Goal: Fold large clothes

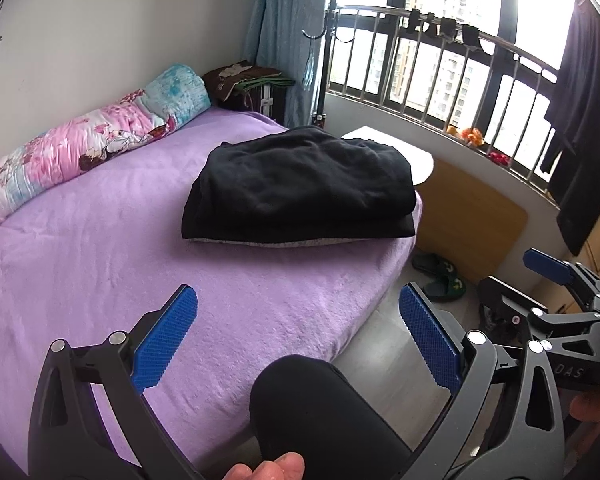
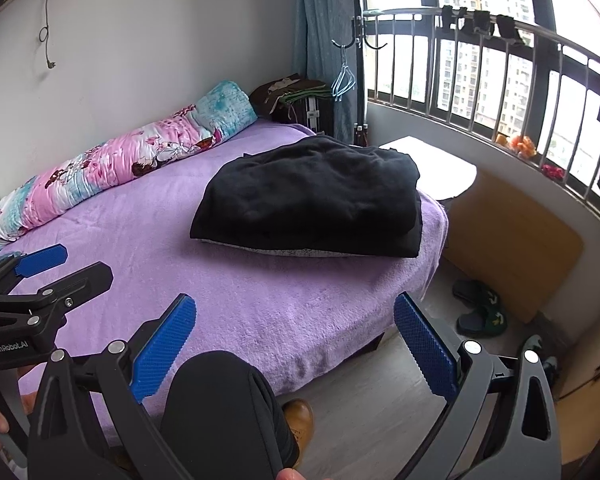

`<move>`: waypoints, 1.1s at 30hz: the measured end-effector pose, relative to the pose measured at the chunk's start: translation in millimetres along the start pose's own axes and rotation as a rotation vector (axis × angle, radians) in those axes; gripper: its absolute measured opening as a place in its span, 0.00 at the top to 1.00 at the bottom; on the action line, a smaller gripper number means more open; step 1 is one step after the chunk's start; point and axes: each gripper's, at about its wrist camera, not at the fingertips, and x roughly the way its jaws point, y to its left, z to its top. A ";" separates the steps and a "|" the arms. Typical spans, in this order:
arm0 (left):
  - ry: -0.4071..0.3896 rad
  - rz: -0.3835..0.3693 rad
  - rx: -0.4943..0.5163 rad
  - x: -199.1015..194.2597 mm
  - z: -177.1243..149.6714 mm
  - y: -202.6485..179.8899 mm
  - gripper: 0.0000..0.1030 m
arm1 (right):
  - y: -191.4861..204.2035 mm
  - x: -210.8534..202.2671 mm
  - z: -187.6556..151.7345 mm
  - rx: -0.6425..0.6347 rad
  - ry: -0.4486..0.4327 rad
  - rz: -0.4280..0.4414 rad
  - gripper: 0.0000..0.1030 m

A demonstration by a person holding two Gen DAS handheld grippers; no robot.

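Nearest my lenses is my knee [image 1: 320, 408] in dark trousers, rising between the blue pads of each tool. Left tool [image 1: 298, 340] is spread wide with nothing between its pads [image 1: 166, 338], held low over the near edge of the bed [image 1: 100, 260]. Right tool [image 2: 294, 344] is likewise released and empty, its pads [image 2: 164, 350] far apart, hanging beside the left one above the bed's near corner; each tool shows at the edge of the other's view. Below the right tool my brown shoe [image 2: 300, 420] stands on the floor [image 2: 360, 400]. Farther out, the black garment [image 1: 300, 188] lies folded in a thick stack on the purple blanket, near the bed's right edge and well apart from both tools, with a pale grey layer showing under its near edge. Along the wall behind lies a rolled pink and blue quilt [image 1: 88, 148]. To the right of the bed, green slippers [image 1: 440, 276] sit on the floor by a wooden board [image 1: 468, 220], under the railed window [image 1: 440, 60].
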 end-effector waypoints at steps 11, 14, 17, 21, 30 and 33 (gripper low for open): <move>0.013 0.004 -0.014 4.8 1.4 1.7 0.06 | 2.9 6.7 0.2 -0.007 0.011 0.014 0.06; 0.010 0.002 -0.010 4.3 1.5 1.8 0.06 | 2.4 7.8 1.4 -0.007 0.010 0.016 0.06; 0.017 0.003 -0.013 5.4 1.1 2.9 0.06 | 2.3 8.2 1.7 -0.005 0.011 0.017 0.06; 0.019 0.000 -0.015 5.6 1.8 4.5 0.06 | 3.4 9.2 1.6 -0.008 0.012 0.020 0.06; 0.026 -0.008 -0.026 5.9 1.1 4.3 0.06 | 7.3 9.8 0.7 -0.021 0.014 0.003 0.06; 0.032 -0.013 -0.021 6.7 0.2 3.0 0.06 | 9.0 10.1 -0.1 -0.027 0.015 -0.002 0.06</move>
